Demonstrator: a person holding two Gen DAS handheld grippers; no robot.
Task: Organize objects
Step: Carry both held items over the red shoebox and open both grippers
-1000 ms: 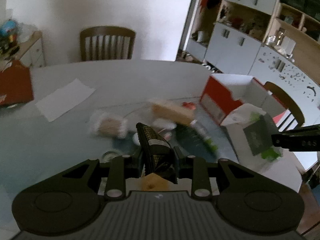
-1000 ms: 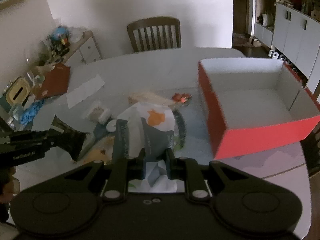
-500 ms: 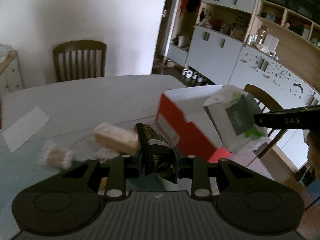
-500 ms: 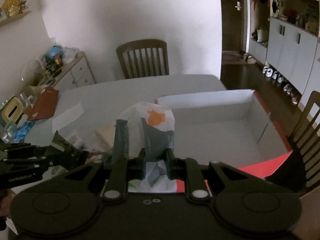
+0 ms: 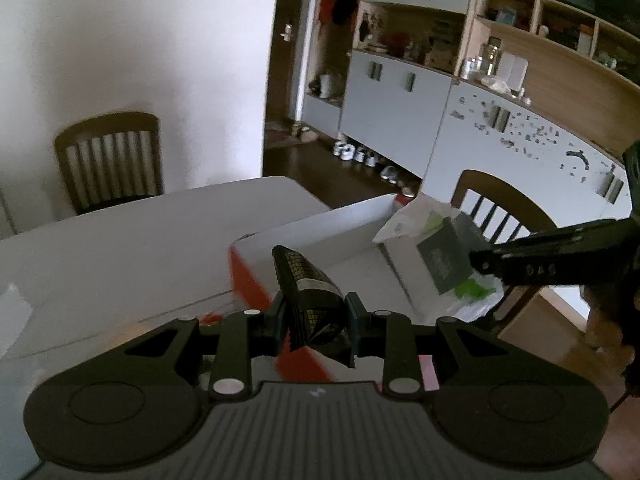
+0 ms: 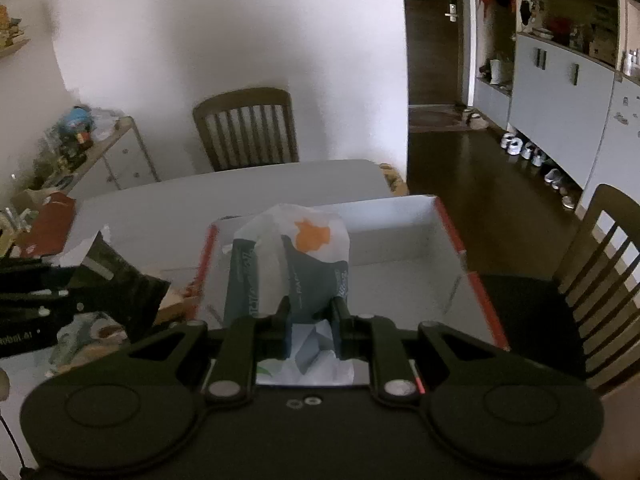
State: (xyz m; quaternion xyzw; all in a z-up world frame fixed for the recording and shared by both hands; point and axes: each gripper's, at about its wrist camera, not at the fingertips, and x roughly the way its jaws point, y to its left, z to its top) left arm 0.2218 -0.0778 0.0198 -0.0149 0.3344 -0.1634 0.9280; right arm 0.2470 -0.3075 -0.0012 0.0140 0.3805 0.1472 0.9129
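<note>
My left gripper (image 5: 314, 312) is shut on a black packet with a gold grid pattern (image 5: 310, 292), held up above the near left corner of the red box with white inside (image 5: 320, 232). My right gripper (image 6: 310, 312) is shut on a white snack bag with dark green and orange print (image 6: 296, 256), hanging over the open box (image 6: 400, 280). In the left wrist view that bag (image 5: 444, 256) and the right gripper's finger (image 5: 552, 256) show at the right, above the box. In the right wrist view the black packet (image 6: 124, 284) shows at the left.
Loose snack packets (image 6: 92, 332) lie on the white table (image 6: 224, 196) left of the box. Wooden chairs (image 6: 248, 128) (image 6: 600, 276) stand behind and to the right of the table. A cluttered side cabinet (image 6: 100, 148) is at the left; cupboards (image 5: 400, 96) line the right wall.
Both grippers have swung right from above the pile of packets toward the red box, each carrying its packet. The box now lies directly under the white bag.
</note>
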